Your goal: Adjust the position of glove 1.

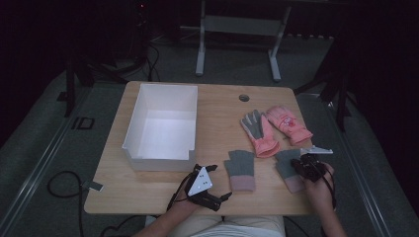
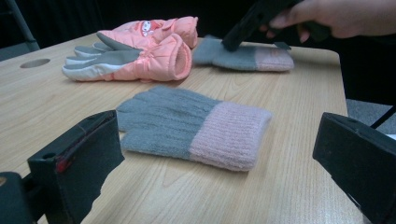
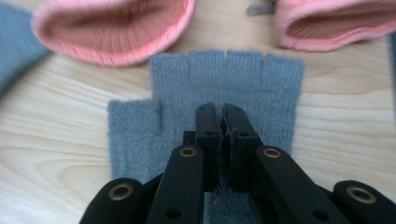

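Two grey knit gloves with pink cuffs lie near the table's front edge. My right gripper (image 1: 301, 165) (image 3: 220, 109) points down onto the right-hand grey glove (image 1: 286, 169) (image 3: 233, 79), and its jaws are shut on the knit of the palm. In the left gripper view that gripper (image 2: 233, 44) leans on the same glove (image 2: 243, 57), with a hand around it. My left gripper (image 1: 220, 181) (image 2: 217, 140) lies low at the front of the table, open. The other grey glove (image 1: 240, 169) (image 2: 187, 123) rests flat just beyond its jaws, untouched.
Two pink padded gloves (image 1: 260, 131) (image 1: 289, 124) lie side by side behind the grey ones, their cuffs (image 3: 112, 28) close to my right gripper. A white open box (image 1: 134, 118) stands on the left half of the wooden table (image 1: 217, 118). A round cable hole (image 1: 244, 98) is at the back.
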A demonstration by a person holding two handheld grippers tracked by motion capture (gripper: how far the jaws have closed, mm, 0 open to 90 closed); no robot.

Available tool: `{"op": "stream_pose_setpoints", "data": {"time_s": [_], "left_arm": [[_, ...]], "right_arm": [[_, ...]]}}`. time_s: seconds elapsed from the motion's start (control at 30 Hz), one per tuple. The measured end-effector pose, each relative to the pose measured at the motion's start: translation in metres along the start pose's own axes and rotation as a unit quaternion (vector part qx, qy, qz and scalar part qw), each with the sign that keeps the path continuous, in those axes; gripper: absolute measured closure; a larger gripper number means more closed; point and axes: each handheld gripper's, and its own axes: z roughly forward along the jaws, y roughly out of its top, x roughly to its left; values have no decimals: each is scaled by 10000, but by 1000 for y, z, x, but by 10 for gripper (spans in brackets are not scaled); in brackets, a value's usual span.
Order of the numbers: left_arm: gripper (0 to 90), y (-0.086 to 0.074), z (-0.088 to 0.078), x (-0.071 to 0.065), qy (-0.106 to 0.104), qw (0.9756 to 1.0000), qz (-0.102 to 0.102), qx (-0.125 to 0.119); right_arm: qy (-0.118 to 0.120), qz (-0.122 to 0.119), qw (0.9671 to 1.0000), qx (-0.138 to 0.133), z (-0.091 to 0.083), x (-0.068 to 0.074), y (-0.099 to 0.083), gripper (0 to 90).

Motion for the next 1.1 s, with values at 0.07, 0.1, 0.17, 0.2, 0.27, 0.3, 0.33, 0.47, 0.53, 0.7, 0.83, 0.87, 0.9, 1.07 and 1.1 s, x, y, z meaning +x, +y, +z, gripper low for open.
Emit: {"op": "stream_pose_setpoints", "data": {"time_s": [0.07, 0.1, 0.17, 0.2, 0.27, 0.3, 0.33, 0.47, 0.53, 0.7, 0.83, 0.87, 0.9, 1.07, 1.1], "left_arm": [[7, 0, -1, 0, 0, 10000, -10, -39], [7, 0, 0, 0, 7, 10000, -10, -33], [7, 0, 0, -1, 13, 10000, -2, -25], [7, 0, 0, -1, 17, 10000, 16, -20], [7, 0, 0, -1, 31, 10000, 34, -16], [7, 0, 0, -1, 26, 10000, 41, -5], [7, 0, 0, -1, 11, 10000, 50, 3], [7, 0, 0, -2, 7, 10000, 46, -44], [7, 0, 0, -2, 11, 10000, 51, -24], [7, 0, 0, -2, 11, 10000, 58, -36], [7, 0, 0, -2, -10, 10000, 71, -34], [7, 0, 0, -2, -15, 10000, 65, -29], [7, 0, 0, -2, -17, 10000, 65, -22], [7, 0, 0, -3, -30, 9999, 96, -9], [7, 0, 0, -3, -37, 9999, 99, -1]], "right_arm": [[-195, 180, 9996, -132, -13, 2, 0, 860], [-202, 302, 9991, -209, -19, 3, 0, 859], [-327, 475, 9977, -358, -32, 5, 0, 861], [-384, 569, 9967, -424, -38, 6, -1, 862], [-350, 860, 9943, -531, -48, 9, -3, 863], [-368, 912, 9936, -551, -51, 11, -5, 863], [-358, 966, 9932, -545, -51, 13, -7, 864], [-315, 1194, 9913, -450, -44, 17, -17, 864], [-360, 1279, 9901, -445, -40, 17, -22, 863], [-470, 1448, 9879, -306, -21, 12, -27, 864], [-582, 1454, 9875, -178, -9, 7, -30, 861], [-606, 1391, 9883, -171, -8, 7, -30, 855], [-623, 1350, 9888, -130, -6, 7, -30, 849], [-535, 1256, 9906, -126, -3, 3, -30, 826], [-541, 1127, 9921, -117, -2, 3, -30, 816]]}}
